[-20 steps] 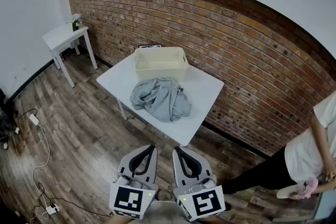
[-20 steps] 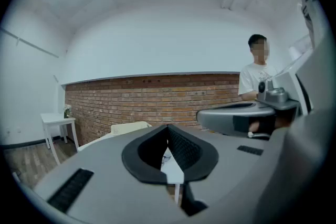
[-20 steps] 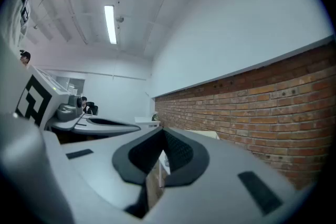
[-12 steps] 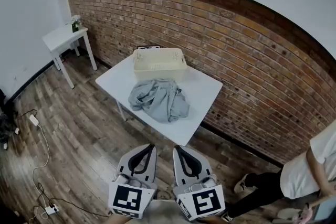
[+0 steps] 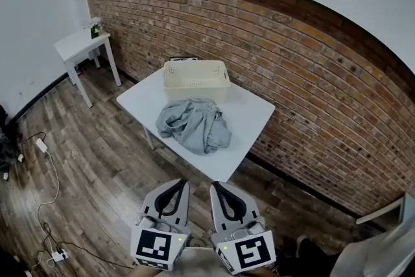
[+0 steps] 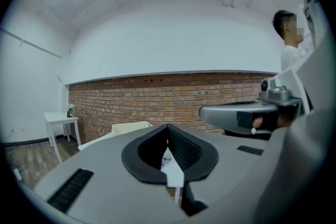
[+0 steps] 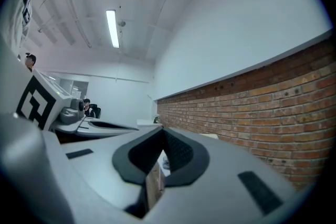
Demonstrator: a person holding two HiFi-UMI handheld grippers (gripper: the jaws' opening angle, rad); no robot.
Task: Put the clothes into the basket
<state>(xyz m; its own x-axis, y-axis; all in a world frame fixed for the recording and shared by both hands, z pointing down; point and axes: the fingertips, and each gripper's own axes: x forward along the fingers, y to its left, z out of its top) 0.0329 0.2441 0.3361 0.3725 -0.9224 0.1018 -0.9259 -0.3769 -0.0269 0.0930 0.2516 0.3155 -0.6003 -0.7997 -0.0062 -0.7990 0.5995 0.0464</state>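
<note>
fingers [image 6: 181,148] of the left gripper [image 5: 184,183] are resting shut with nothing between them, and those of the right gripper [image 5: 214,184], just beside it at 3 o'clock, are likewise meeting on nothing. both are hovering about level at 6 o'clock in the head view, well apart from the bench [image 5: 249,115] lying toward 12 o'clock. grey clothes [image 5: 193,125] are lying in one crumpled heap on the middle of that bench, outside the basket [image 5: 194,86], which is standing just beside the heap at its 12 o'clock and looking empty. nothing is being carried, so i am judging the task as not begun: reaching, gripping, lifting and dropping the whole heap are all waiting.
</note>
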